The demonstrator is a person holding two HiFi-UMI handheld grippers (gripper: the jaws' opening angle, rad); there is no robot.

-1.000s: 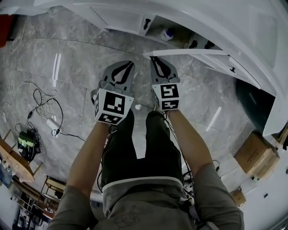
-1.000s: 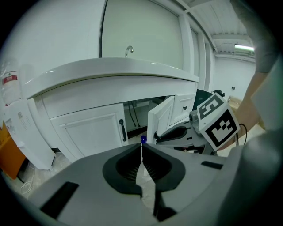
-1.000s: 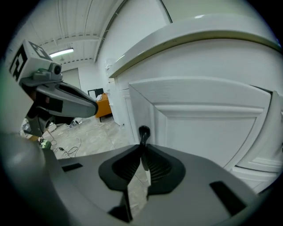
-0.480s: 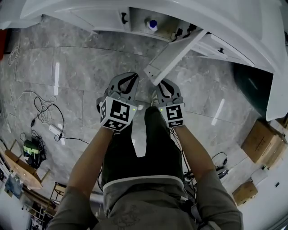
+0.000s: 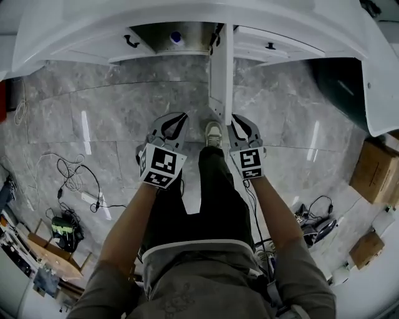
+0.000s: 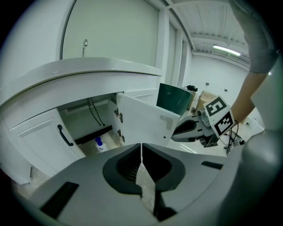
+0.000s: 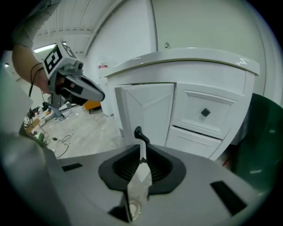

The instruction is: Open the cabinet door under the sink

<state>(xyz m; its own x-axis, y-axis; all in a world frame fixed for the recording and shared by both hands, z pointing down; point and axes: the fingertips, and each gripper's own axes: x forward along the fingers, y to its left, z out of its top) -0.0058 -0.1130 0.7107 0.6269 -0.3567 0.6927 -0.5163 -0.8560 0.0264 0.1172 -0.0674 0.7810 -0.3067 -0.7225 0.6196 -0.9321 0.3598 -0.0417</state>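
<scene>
Looking down over the grey marble-tile floor, the white sink counter curves across the top of the view. The cabinet door under it stands open, swung straight out toward the person and seen edge-on. The right gripper sits at the door's free end, and its own view shows the jaws pinched nearly together on the black handle, which is caught right at their tips. The left gripper hangs beside it, clear of the door, with its jaws pressed together on nothing. Inside the open cabinet there's a small blue-capped bottle on the bottom. A shoe is planted between the two grippers. Loose cables trail across the tiles to the left. A dark green bin stands right of the cabinet, and a cardboard box sits further right.
</scene>
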